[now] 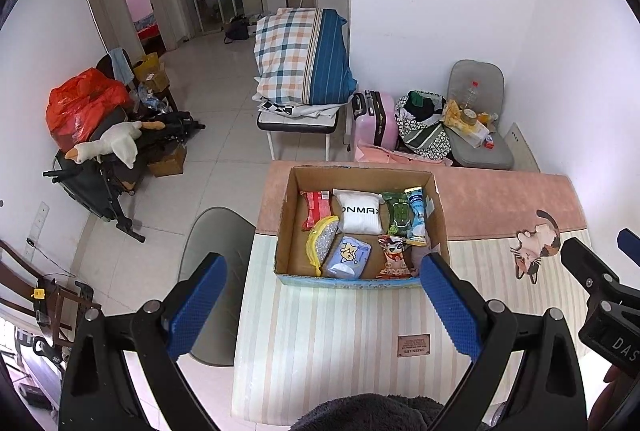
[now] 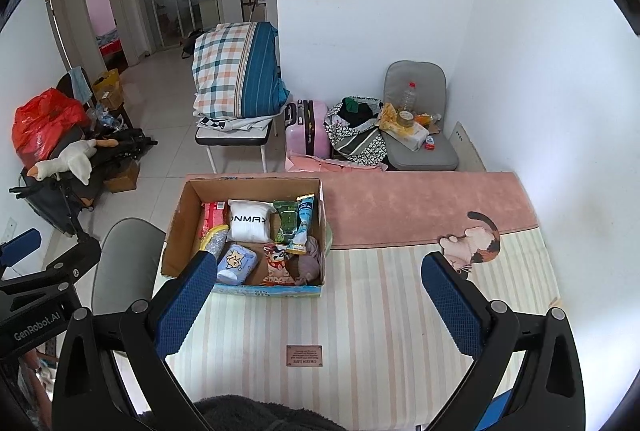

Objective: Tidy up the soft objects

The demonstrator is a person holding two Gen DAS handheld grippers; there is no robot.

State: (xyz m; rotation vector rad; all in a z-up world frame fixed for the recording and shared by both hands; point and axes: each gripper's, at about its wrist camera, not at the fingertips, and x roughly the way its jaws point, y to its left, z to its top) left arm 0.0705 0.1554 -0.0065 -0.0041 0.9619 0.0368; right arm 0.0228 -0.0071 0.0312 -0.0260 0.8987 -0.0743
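An open brown cardboard box [image 1: 288,223] sits on a counter covered by a cream-and-pink striped cloth [image 1: 332,331] with a calico cat picture [image 1: 534,249] near its right side. Packed inside the box are soft items: a white fabric bundle with black lettering [image 1: 358,211], a red packet [image 1: 318,207], a green wipes pack [image 1: 396,217], a light blue tube-shaped pouch [image 1: 418,217], a yellow-edged mesh pouch [image 1: 322,241], a pale blue tissue pack with a cartoon [image 1: 347,257] and a red cartoon snack bag [image 1: 394,257]. The left gripper [image 1: 324,305] hangs above the counter just in front of the box, its blue-padded fingers spread wide and holding nothing. The right gripper [image 2: 316,305] hovers beside it, to the right of the box, equally wide apart and holding nothing. A dark fuzzy fabric [image 2: 240,413] shows at the bottom edge.
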